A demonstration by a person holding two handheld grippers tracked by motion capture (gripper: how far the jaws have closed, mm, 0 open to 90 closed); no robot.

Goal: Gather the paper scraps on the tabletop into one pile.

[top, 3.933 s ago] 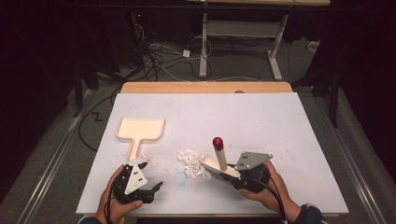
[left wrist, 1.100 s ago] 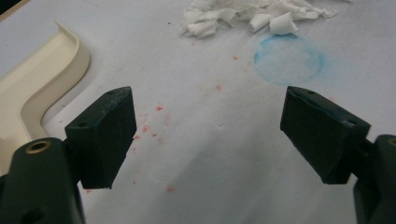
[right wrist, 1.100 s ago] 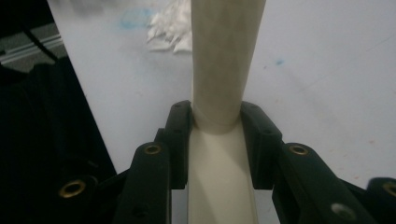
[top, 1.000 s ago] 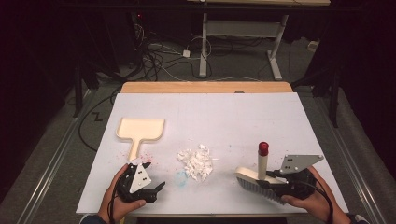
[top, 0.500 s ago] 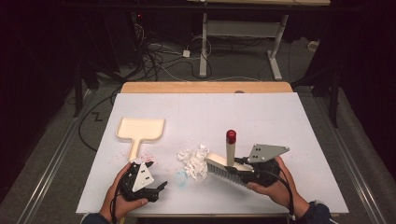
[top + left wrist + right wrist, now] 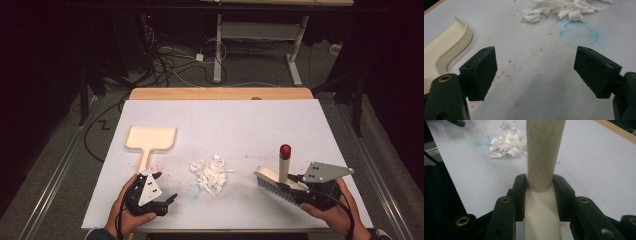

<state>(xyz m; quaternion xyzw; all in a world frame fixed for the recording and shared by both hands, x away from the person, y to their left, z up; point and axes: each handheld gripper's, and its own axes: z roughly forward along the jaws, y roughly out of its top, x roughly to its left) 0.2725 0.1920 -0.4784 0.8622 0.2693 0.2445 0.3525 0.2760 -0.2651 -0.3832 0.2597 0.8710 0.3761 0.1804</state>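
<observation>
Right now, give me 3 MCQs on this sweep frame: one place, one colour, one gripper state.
1. Where is the paper scrap pile?
A. between the dustpan and the brush
B. inside the dustpan
C. off the table

2. What colour is the tip of the brush handle?
A. blue
B. red
C. green

3. How is the left gripper?
A. shut on the dustpan
B. shut on the brush
C. open, holding nothing

Answers:
1 A, the high view shows the pile on the white sheet, between the two tools.
2 B, the cap is red.
3 C, the left gripper view shows its jaws wide apart over bare sheet; the right gripper clamps the brush.
</observation>
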